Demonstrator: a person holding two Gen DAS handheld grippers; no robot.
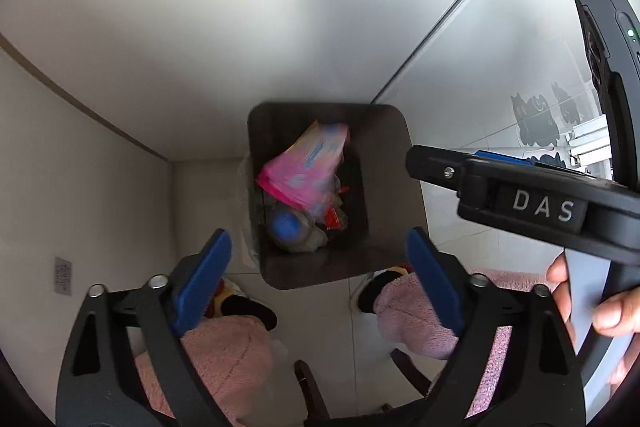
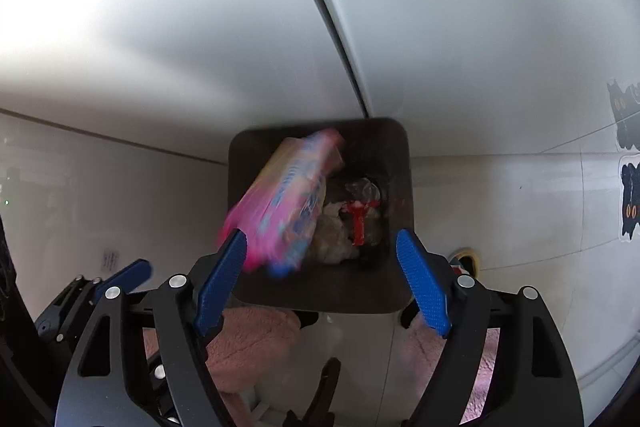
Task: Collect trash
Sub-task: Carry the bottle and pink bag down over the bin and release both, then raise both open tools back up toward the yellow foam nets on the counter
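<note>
Trash is going in: I'm seeing the pink printed plastic packet [image 2: 288, 203] blurred at the centre of the right wrist frame, lying over the mouth of the dark square-mouthed plastic bin [image 2: 400, 163], its lower edge just beside my right gripper's [image 2: 320, 281] left pad. No earlier frame, so I'm only calling what shows: both blue pads are standing wide and pressing on nothing. My left gripper [image 1: 318, 281] is hanging wide too at lower centre, empty, above the bin [image 1: 388, 187], where the packet [image 1: 308, 163] is resting on a blue-capped bottle [image 1: 286, 223] and red-and-clear wrappers [image 1: 334, 219]. I'm judging the drop needs both grippers staying centred over the opening until the packet settles inside. Readable writing: "DAS" on the right gripper's body [image 1: 540, 209]; the packet's print is too blurred.
</note>
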